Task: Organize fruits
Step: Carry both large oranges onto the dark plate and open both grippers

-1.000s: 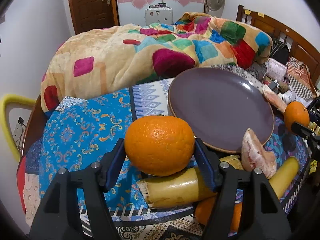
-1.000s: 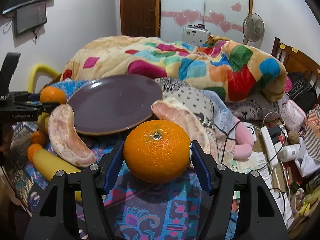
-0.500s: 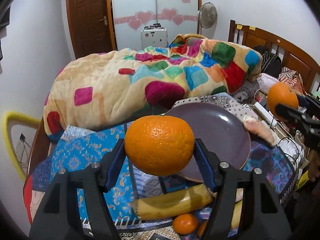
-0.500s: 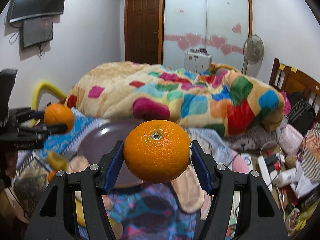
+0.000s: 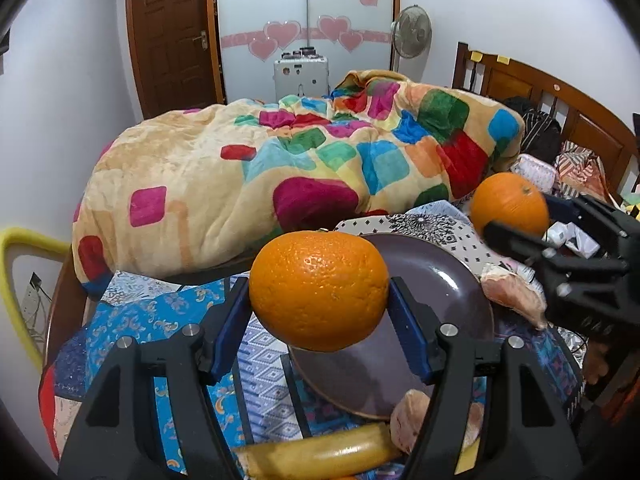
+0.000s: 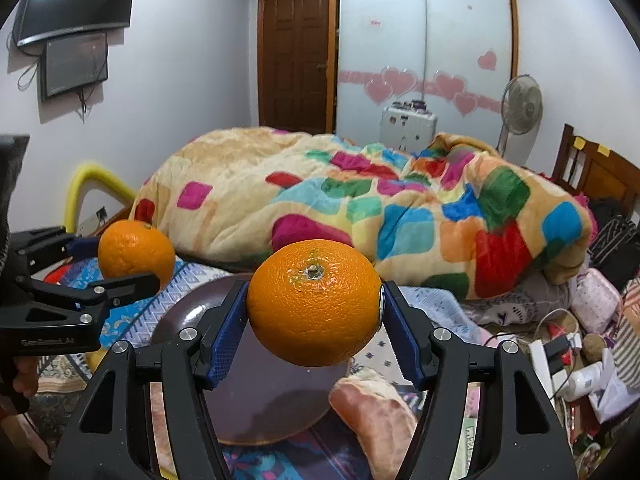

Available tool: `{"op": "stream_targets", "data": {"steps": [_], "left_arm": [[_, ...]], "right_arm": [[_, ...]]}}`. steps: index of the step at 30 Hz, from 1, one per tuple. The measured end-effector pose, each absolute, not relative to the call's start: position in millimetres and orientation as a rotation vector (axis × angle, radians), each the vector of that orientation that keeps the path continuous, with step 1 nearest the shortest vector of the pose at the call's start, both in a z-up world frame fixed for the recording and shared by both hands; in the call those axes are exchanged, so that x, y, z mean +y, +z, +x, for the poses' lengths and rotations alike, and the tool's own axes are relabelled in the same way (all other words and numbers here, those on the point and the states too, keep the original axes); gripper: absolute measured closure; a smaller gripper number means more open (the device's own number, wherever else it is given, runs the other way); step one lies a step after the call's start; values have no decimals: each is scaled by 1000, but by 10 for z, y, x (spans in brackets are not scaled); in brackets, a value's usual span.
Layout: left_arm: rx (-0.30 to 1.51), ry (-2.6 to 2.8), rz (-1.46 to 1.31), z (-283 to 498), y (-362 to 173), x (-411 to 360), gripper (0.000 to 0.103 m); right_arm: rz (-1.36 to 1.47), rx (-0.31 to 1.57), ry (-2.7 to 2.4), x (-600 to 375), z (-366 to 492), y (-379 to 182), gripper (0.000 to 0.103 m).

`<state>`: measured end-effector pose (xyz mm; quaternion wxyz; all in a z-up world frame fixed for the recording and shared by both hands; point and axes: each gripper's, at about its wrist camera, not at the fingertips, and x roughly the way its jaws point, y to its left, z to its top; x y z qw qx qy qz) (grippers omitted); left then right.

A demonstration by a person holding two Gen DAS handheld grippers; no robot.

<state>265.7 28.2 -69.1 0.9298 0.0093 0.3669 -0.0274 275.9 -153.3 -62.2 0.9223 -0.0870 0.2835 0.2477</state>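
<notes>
My left gripper (image 5: 319,304) is shut on an orange (image 5: 319,290) and holds it in the air above the near left rim of a dark purple plate (image 5: 452,292). My right gripper (image 6: 314,316) is shut on a second orange (image 6: 314,307) above the same plate (image 6: 256,404). In the left wrist view the right gripper's orange (image 5: 510,204) hangs above the plate's far right side. In the right wrist view the left gripper's orange (image 6: 136,252) hangs at the plate's left.
Peeled pomelo pieces (image 5: 510,298) (image 6: 376,412) lie beside the plate, and a banana (image 5: 320,456) lies near its front. The plate rests on a patterned blue cloth (image 5: 160,332). A colourful blanket (image 5: 300,160) is heaped behind. Clutter lies at the right (image 6: 576,364).
Both grippers have risen with their oranges well above the cloth and plate, and they now hang closer together over the plate. Both stay shut.
</notes>
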Motion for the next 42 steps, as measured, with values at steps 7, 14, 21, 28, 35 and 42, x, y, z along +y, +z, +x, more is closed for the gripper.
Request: {"op": "stream_targets", "data": {"steps": [7, 14, 21, 28, 35, 42], "left_arm": [[822, -60, 4, 2930, -898, 280, 36], [909, -66, 16, 3155, -1160, 243, 36], [937, -67, -3, 3233, -1268, 283, 36], [941, -66, 24, 3243, -1281, 232, 35], [966, -82, -19, 3218, -1269, 297, 35], [987, -98, -28, 3134, -1260, 308, 35]], "right_arm": [[-231, 677, 525, -1382, 2999, -889, 41], [-295, 762, 538, -1242, 3160, -1075, 40], [-308, 828, 556, -1212, 3225, -1203, 40], [-323, 840, 559, -1182, 3221, -1258, 40], [-315, 815, 549, -1224, 3161, -1183, 33], [-306, 737, 537, -1327, 2998, -929, 26]]}}
